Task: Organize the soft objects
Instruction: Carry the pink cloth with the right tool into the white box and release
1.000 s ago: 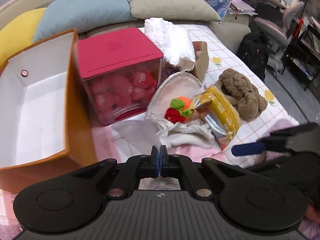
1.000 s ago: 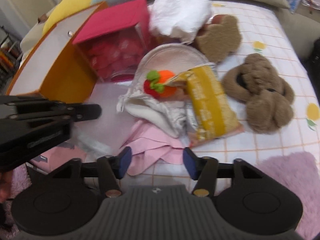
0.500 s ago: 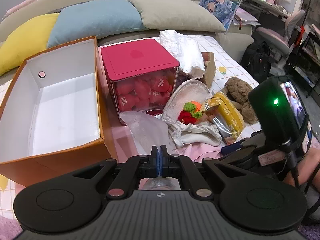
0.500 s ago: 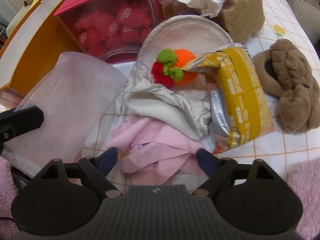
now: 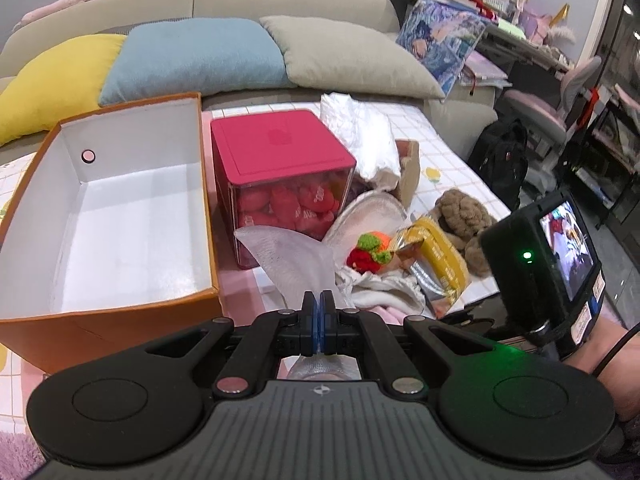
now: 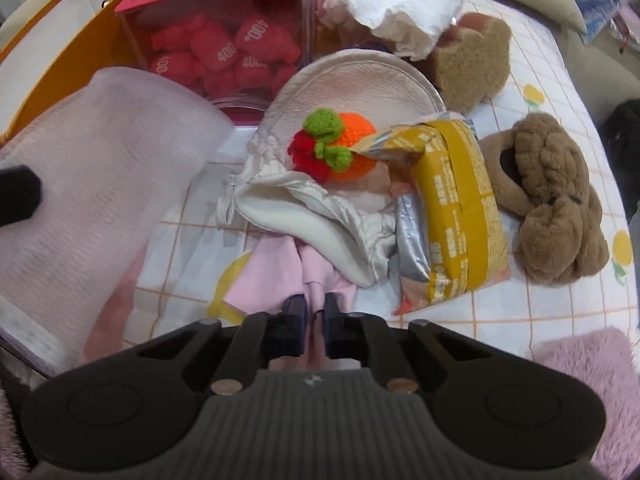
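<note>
My left gripper is shut on a translucent white mesh bag, which stands up above its pads; in the right wrist view the bag fills the left side. My right gripper is shut on a fold of a pink cloth that lies on the checked cover. Just beyond it lie a white satin cloth, a knitted red and orange fruit, a yellow snack packet and a brown plush toy. An open orange box with a white inside stands at the left.
A clear cube with a red lid, full of red pieces, stands beside the orange box. Crumpled white paper and a tan sponge-like block lie behind the pile. Cushions line the sofa back. A pink fluffy rug is at the lower right.
The right gripper came down over the pink cloth and its jaws went from wide apart to shut on it. The left gripper rose and drew back, lifting the mesh bag.
</note>
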`<state>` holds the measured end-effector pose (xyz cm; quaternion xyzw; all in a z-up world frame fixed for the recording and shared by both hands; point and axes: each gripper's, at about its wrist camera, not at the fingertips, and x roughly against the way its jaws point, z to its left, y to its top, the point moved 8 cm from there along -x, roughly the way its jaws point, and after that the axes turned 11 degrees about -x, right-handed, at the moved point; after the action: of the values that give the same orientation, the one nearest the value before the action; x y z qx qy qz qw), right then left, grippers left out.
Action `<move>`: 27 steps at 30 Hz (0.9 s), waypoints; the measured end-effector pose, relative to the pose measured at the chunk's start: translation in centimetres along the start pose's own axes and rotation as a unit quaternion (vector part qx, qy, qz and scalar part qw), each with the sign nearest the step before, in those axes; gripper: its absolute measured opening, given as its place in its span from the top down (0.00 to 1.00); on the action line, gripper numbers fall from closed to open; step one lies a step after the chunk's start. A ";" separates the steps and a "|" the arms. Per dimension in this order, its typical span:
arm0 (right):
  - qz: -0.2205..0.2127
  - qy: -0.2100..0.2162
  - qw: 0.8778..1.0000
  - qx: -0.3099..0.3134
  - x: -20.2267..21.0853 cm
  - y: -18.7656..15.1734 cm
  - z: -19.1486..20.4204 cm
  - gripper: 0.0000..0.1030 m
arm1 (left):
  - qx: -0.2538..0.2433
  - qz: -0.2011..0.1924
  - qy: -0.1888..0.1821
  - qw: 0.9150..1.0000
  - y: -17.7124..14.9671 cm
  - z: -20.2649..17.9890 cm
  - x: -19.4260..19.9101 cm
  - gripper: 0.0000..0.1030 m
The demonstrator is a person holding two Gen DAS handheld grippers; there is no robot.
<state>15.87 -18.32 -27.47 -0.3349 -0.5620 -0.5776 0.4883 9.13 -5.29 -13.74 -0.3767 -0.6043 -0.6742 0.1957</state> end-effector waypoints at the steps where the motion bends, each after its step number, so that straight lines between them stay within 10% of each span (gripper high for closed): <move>1: 0.000 0.006 1.000 -0.005 0.3 0.1 -0.3 0.96 | 0.001 -0.005 0.001 1.000 0.1 0.1 0.3 0.99; 18: -0.129 0.061 0.990 -0.005 14.2 3.6 1.0 0.96 | 0.027 -0.105 0.006 0.994 3.4 2.7 6.4 0.99; 27: -0.189 0.143 0.971 0.040 19.2 8.2 8.2 0.96 | 0.011 -0.149 0.077 0.986 5.5 7.9 10.5 0.99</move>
<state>16.54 -13.01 -5.63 -0.1167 -0.5622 -0.6786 0.4581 8.49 3.24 -2.32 -0.2271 -0.6443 -0.7162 0.1430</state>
